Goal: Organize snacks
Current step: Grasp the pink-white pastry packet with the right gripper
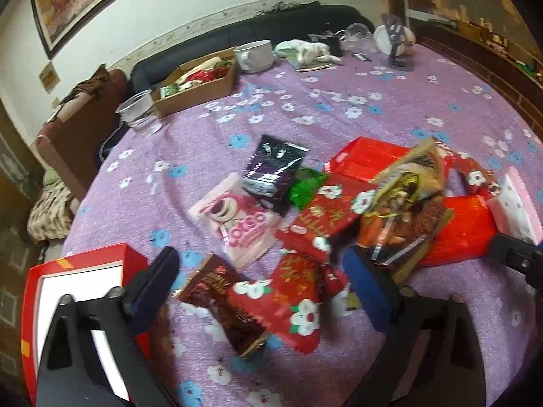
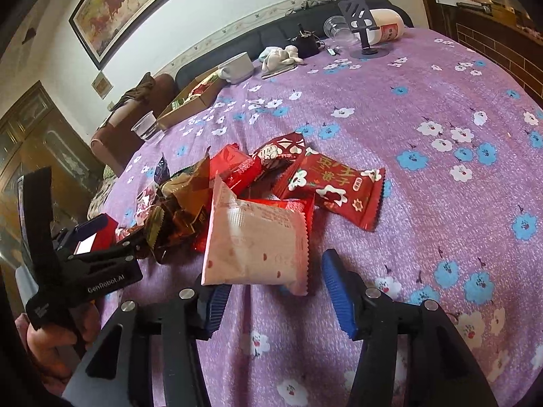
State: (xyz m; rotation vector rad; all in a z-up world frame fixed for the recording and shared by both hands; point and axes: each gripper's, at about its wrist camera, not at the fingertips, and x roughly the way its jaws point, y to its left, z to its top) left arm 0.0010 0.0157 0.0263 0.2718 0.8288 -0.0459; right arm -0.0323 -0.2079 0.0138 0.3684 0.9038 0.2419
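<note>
The left gripper [image 1: 259, 268] has its two blue fingers spread wide and holds nothing. Between those fingers, flat on the purple flowered cloth [image 1: 390, 112], lie a brown chocolate packet [image 1: 225, 300] and a red packet with white flowers [image 1: 295, 298]. Just past them are a pink packet [image 1: 237, 218], a dark purple packet [image 1: 271, 166], and a gold and brown packet [image 1: 404, 203] on top of more red ones. A red box [image 1: 81, 281] sits beside the left finger. The right gripper [image 2: 273, 293] is also spread wide with nothing pinched. A pale pink packet [image 2: 254, 244] lies between its fingertips, and a red packet with yellow writing [image 2: 334, 188] is a bit farther out. Far back stand a cardboard box [image 1: 200, 83] with snacks in it, a white mug [image 1: 254, 56] and a clear cup [image 1: 137, 110].
</note>
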